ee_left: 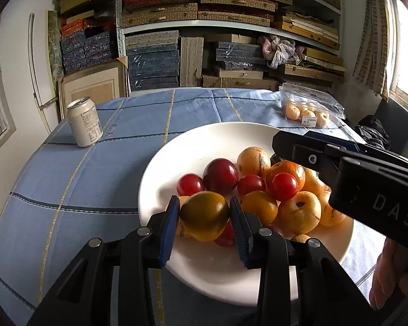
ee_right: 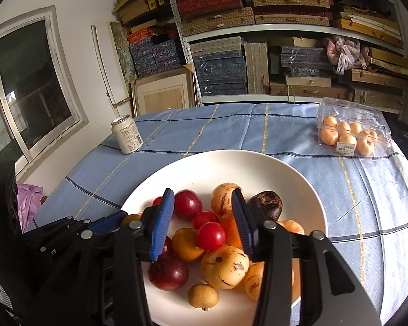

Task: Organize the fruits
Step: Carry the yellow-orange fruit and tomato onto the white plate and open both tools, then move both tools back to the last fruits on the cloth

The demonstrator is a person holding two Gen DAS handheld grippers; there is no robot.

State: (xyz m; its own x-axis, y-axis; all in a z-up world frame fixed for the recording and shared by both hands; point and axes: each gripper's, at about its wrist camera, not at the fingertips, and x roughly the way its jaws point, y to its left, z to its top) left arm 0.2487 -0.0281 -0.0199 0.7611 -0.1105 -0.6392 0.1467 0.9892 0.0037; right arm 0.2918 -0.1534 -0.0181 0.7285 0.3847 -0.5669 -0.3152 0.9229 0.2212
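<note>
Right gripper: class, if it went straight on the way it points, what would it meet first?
Probably the small red tomato between the open right gripper fingers, atop the plate's fruit pile; depth is uncertain.

black tools (ee_left: 204, 212), blue ribbed pads (ee_right: 163, 222), silver screws, "das" marking

Fruit (ee_right: 212, 236) crowds plate (ee_right: 299, 190), can (ee_right: 126, 134) well apart

soft daylight from the window (ee_right: 27, 81); glare on the plate (ee_left: 204, 141); strong fisheye bending and dark corners; both views sharp.
</note>
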